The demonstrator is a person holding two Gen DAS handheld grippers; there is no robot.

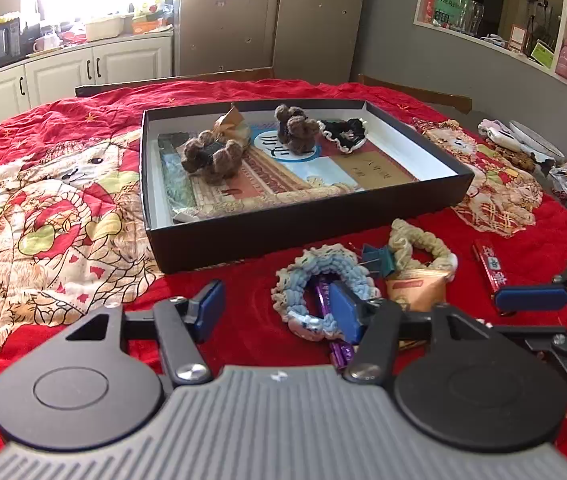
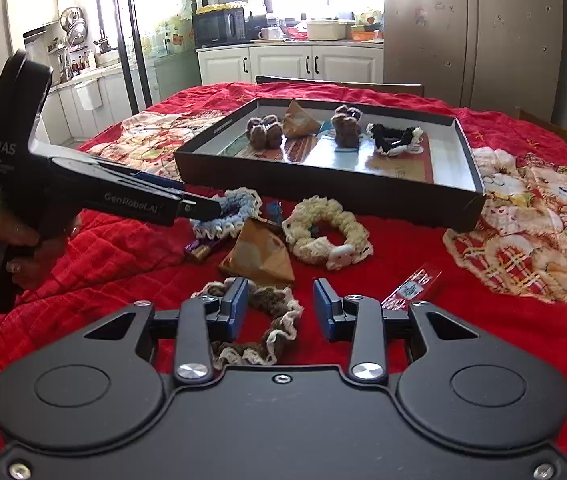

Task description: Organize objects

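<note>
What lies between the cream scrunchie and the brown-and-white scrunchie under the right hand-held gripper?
In the right wrist view, a tan pyramid-shaped packet sits between the cream scrunchie and the brown-and-white scrunchie; beside it is red quilt.

Left gripper (image 1: 277,306) wide open over the red quilted tablecloth (image 1: 219,292), near edge of the table. Its right fingertip (image 1: 345,312) sits inside the ring of a blue crocheted scrunchie (image 1: 315,276), beside a purple wrapped bar (image 1: 329,316). Just right of the scrunchie: teal binder clip (image 1: 377,258), cream crocheted scrunchie (image 1: 419,246), tan pyramid packet (image 1: 415,290), red wrapped stick (image 1: 489,266). Right gripper's blue pad (image 1: 531,298) enters from the right edge. Behind, mid-table, a black shallow box (image 1: 283,228) holds two brown fuzzy scrunchies (image 1: 211,156) (image 1: 295,128), a black-and-white scrunchie (image 1: 343,134) and a printed book (image 1: 271,184).
</note>
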